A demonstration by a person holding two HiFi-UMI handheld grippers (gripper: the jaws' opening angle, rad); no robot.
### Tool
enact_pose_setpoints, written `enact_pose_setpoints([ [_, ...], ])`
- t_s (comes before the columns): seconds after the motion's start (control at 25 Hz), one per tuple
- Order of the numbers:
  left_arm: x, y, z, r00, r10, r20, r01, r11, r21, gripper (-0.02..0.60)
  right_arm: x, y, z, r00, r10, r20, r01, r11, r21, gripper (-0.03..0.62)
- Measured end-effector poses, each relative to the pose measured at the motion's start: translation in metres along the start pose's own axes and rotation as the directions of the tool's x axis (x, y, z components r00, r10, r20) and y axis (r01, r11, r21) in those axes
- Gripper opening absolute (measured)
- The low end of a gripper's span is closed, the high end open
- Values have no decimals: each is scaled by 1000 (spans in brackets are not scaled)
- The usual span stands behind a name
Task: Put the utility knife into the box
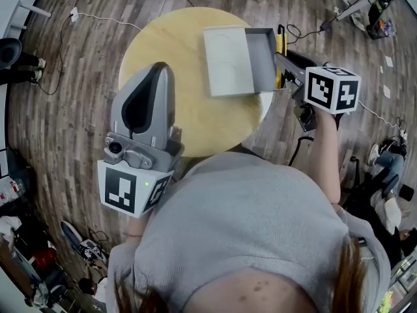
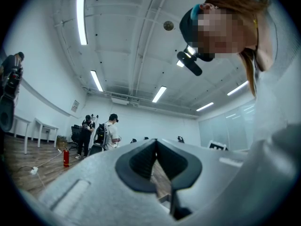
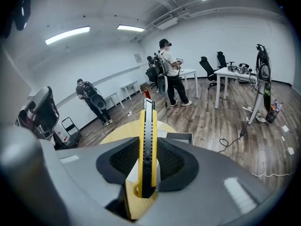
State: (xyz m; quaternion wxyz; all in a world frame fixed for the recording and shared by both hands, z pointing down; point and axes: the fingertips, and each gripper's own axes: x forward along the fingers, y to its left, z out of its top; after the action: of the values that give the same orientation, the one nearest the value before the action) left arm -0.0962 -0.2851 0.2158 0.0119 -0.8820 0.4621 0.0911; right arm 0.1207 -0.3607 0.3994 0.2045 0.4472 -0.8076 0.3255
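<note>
The utility knife (image 3: 148,121), yellow with a black ribbed spine, is clamped edge-on between the right gripper (image 3: 147,154) fingers, just beside the open grey box (image 1: 260,57) on the round worktop (image 1: 169,44). The left gripper (image 2: 156,142) fingers are together.

The utility knife (image 3: 147,145) is glossy yellow plastic, black-ribbed. The box (image 1: 259,57) looks matt grey, the desk (image 1: 169,51) smooth pale wood.

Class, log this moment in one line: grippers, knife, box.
left gripper: shut, empty | right gripper: shut on utility knife | utility knife: at box edge, not inside | box: open, on table
</note>
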Motion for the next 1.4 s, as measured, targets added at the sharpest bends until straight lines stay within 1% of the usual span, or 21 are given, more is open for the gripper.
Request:
enact_pose_setpoints([
  [0.08, 2, 0, 1, 1000, 0, 10, 0, 1000, 4, -5, 5, -6, -5, 1000, 0, -20, 0, 1000, 19, 120],
  [0.24, 1, 6, -5, 1000, 16, -21, -16, 1000, -6, -5, 14, -13, -12, 999, -10, -49, 12, 999, 39, 120],
  [0.6, 3, 11, -6, 999, 36, -11, -36, 999, -7, -5, 38, -28, -34, 992, -1, -130, 13, 996, 91, 120],
  [1.0, 6, 21, -5, 999, 49, 1, -49, 999, 0, -5, 60, -39, -48, 982, -13, -189, 34, 993, 110, 120],
  [1.16, 2, 28, -8, 998, 64, -22, -64, 998, -4, -5, 71, -42, -54, 977, -16, -213, 43, 992, 123, 120],
  [1.4, 1, 33, -8, 996, 82, -34, -82, 997, 0, -5, 81, -49, -64, 970, -23, -243, 57, 990, 131, 120],
])
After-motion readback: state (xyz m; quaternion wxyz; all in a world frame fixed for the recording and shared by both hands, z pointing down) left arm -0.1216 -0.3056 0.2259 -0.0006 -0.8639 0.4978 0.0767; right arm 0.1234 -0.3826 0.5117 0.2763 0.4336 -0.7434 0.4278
